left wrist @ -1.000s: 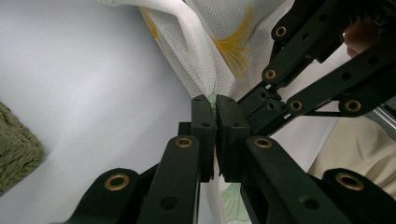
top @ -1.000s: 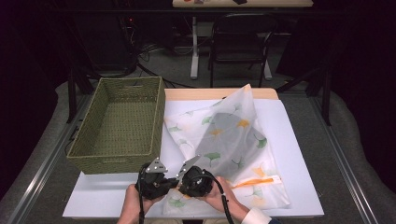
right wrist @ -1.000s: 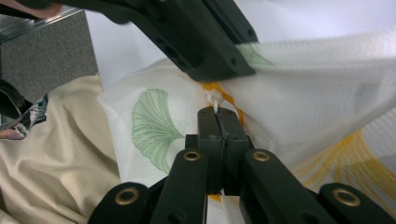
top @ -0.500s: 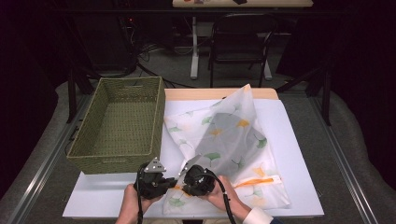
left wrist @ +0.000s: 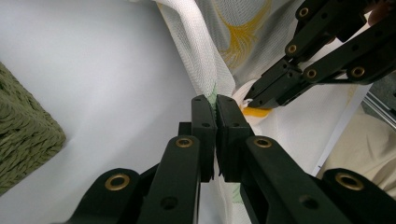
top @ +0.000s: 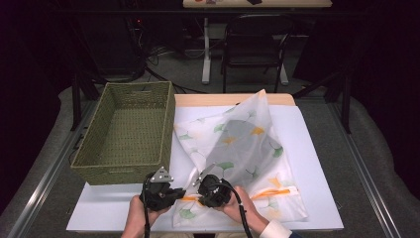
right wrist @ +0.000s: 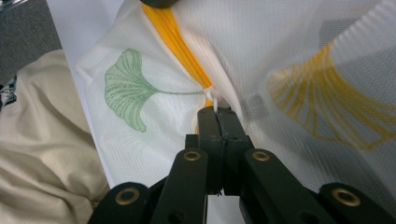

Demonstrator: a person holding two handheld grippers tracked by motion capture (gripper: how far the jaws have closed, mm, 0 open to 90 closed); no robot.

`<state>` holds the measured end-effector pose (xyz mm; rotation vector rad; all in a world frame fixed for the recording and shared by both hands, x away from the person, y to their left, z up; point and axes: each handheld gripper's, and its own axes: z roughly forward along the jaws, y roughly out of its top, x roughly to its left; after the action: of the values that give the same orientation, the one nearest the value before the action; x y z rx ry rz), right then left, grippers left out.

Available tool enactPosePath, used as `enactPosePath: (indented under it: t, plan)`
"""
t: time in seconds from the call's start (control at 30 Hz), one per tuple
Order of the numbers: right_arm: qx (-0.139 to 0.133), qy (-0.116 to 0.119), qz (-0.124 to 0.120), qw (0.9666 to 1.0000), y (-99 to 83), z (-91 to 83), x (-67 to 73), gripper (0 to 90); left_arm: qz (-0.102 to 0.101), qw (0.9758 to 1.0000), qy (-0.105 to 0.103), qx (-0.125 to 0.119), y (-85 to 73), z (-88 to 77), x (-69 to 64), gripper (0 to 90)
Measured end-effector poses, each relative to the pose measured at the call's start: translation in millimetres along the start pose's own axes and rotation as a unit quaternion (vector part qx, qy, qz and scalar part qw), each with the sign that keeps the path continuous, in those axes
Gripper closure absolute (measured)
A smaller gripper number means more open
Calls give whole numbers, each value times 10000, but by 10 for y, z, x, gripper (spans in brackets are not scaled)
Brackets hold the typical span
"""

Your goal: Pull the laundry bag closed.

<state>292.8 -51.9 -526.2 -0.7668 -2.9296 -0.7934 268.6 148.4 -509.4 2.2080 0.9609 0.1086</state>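
Nothing has shifted since the earlier frames: both hands and the mesh bag sit where they were. Near edge of the white board (top: 317, 163), the left gripper (top: 174, 191) has its jaws pressed together, pinching a fold of the mesh laundry bag (top: 242, 153); in the left gripper view the white netting (left wrist: 205, 60) runs up from between the closed jaws. Just beside it the right gripper (top: 200, 191) is also clamped, jaws closed on the small white zipper pull at the end of the orange zipper (right wrist: 180, 46), with a green ginkgo leaf print (right wrist: 123, 86) to one side in the right gripper view. Bag lies flat over the board's middle and right, one corner raised toward the far edge, zipper end at the near edge. Woven green basket (top: 131, 131) stands on the board's left side, just beside the bag. Beyond the table, a black chair (top: 255, 49).
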Motion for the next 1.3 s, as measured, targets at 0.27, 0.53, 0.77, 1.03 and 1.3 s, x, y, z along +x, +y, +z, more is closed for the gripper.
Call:
enactPosePath:
  t: [0.27, 0.53, 0.77, 1.03, 1.3]
  plan:
    - [80, -67, 104, 9999, -84, -56, -107, 900, -27, 10000, 24, 57, -30, -16, 55, 872]
    - [207, -258, 179, 9993, -168, -134, -176, 900, -70, 9999, 75, 82, -40, -8, 91, 872]
    - [246, -334, 256, 9988, -258, -212, -215, 900, -36, 9999, 102, 134, -44, 1, 112, 871]
    - [325, -380, 328, 9982, -316, -241, -251, 900, -49, 9998, 77, 200, -49, 15, 123, 871]
    - [443, -488, 326, 9973, -354, -224, -263, 900, -32, 9996, 89, 251, -51, 26, 139, 871]
